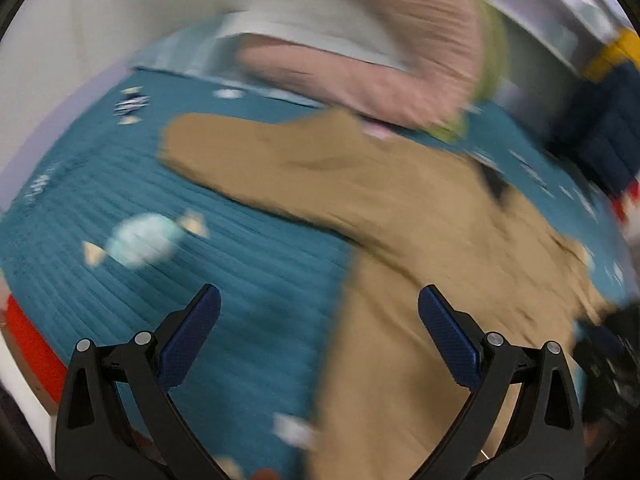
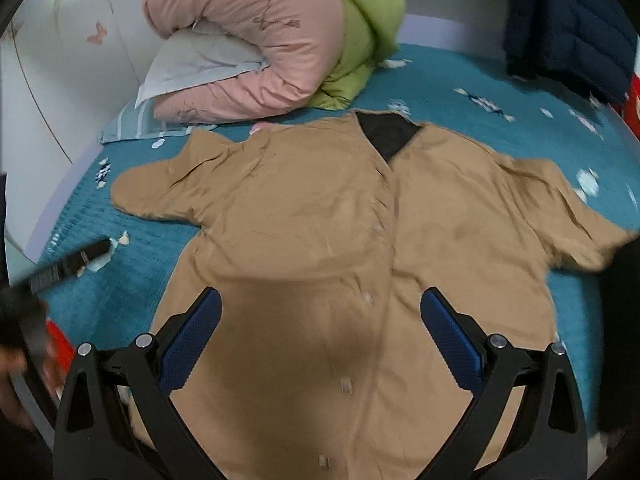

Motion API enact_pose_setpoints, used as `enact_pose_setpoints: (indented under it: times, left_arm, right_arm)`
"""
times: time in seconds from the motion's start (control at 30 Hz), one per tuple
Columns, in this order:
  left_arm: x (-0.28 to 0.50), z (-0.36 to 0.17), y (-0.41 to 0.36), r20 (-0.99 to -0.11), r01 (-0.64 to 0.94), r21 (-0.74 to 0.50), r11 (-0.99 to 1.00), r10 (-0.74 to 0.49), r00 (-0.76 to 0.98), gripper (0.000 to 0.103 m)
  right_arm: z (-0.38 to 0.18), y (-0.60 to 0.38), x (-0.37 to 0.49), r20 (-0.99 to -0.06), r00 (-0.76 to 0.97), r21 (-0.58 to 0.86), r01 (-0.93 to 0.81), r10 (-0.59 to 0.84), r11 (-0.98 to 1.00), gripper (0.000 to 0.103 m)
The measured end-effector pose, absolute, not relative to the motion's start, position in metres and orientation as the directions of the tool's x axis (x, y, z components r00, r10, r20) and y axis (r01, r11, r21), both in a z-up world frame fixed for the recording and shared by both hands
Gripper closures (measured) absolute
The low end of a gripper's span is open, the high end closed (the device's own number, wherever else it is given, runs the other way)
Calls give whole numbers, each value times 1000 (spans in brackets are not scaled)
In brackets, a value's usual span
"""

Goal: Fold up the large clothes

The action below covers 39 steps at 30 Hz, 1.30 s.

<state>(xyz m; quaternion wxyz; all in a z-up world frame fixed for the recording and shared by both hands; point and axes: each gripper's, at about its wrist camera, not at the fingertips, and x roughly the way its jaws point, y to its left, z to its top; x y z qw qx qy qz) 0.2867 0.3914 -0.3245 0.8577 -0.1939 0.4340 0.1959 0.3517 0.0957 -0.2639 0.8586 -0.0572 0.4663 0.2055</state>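
A large tan buttoned coat (image 2: pixel 320 232) lies spread front-up on a teal bedspread (image 2: pixel 448 92), sleeves out to both sides, black lining showing at the neck (image 2: pixel 386 134). My right gripper (image 2: pixel 320 308) hovers open above the coat's lower front, nothing between its blue pads. In the blurred left wrist view the same coat (image 1: pixel 400 208) stretches across the right half, one sleeve reaching left. My left gripper (image 1: pixel 319 304) is open over the coat's left edge and the bedspread (image 1: pixel 200 184), holding nothing. The left gripper's dark body (image 2: pixel 68 266) shows at the right wrist view's left edge.
A rolled pink and green quilt (image 2: pixel 272 36) and a grey pillow (image 2: pixel 192 64) lie at the head of the bed by the white wall. A navy padded jacket (image 2: pixel 568 24) sits at the far right. Something red (image 1: pixel 28 340) shows at the bed's near edge.
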Motion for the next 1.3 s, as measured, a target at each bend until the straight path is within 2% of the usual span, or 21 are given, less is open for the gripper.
enact_pose_setpoints:
  times: [0.1,0.17,0.23,0.3,0.37,0.6,0.77,0.8,0.83,0.87,0.9,1.0,1.07,1.1,1.13,1.27,1.3]
  left_arm:
    - [302,-354,473,-852,-597,-277,753,95,515,5]
    - [307,-365,510,-860,-673,-292,680,121,495,5]
    - [317,-374,545,-838,-675,-317,666,136,528,5]
    - [328,-384,573,-848,-713,-282,643,180,498,5]
    - [341,-402,600,-863,-740,-289,607,169,476,5]
    - [375,-434,642,-894,-785,-276,554,153,422,5]
    - [371,-428,638,-893,-796,-269,542,169,417,6]
    - [368,-424,638,-884,-800,-291,524,173,435,13]
    - [371,-424,638,-878,-797,-302,522,173,446,32]
    - [372,-421,636,-863,-771,-339,539,149,483,41]
    - [373,-418,632,-844,-738,-379,558,119,523,48]
    - [380,-422,621,-831,-691,-404,600,75,551,48]
    - [381,-431,622,-845,-699,-404,590,52,532,58]
    - [378,-431,623,-840,-699,-414,583,51,540,68]
    - [374,-429,624,-824,-687,-441,578,42,565,85]
    - [358,-398,612,-732,-593,-491,639,67,678,88]
    - [350,-385,607,-704,-572,-506,645,74,706,88]
  right_arm:
    - [-279,110,368,-828,476,86,-415,297,906,8]
    - [-289,115,378,-832,466,96,-415,301,905,8]
    - [-300,124,386,-842,450,98,-415,298,904,8]
    - [-312,130,394,-852,432,102,-416,295,904,8]
    - [-320,136,399,-858,424,95,-422,288,902,8]
    - [-336,148,411,-866,427,53,-438,259,897,8]
    - [-340,149,421,-858,445,48,-424,254,905,8]
    - [-341,150,423,-857,450,44,-421,251,906,8]
    - [-341,151,425,-856,454,44,-417,250,908,8]
    - [-342,151,427,-851,460,47,-413,252,910,8]
    - [-342,152,428,-850,462,47,-411,253,910,8]
    - [-343,157,435,-846,467,50,-408,256,912,8]
    - [-343,161,438,-844,468,54,-409,260,911,8]
    - [-342,163,440,-842,468,63,-411,269,910,8]
    - [-343,165,442,-843,463,71,-411,276,909,8]
    - [-346,178,453,-843,414,151,-430,344,890,8]
    - [-348,182,456,-842,405,169,-430,357,887,14]
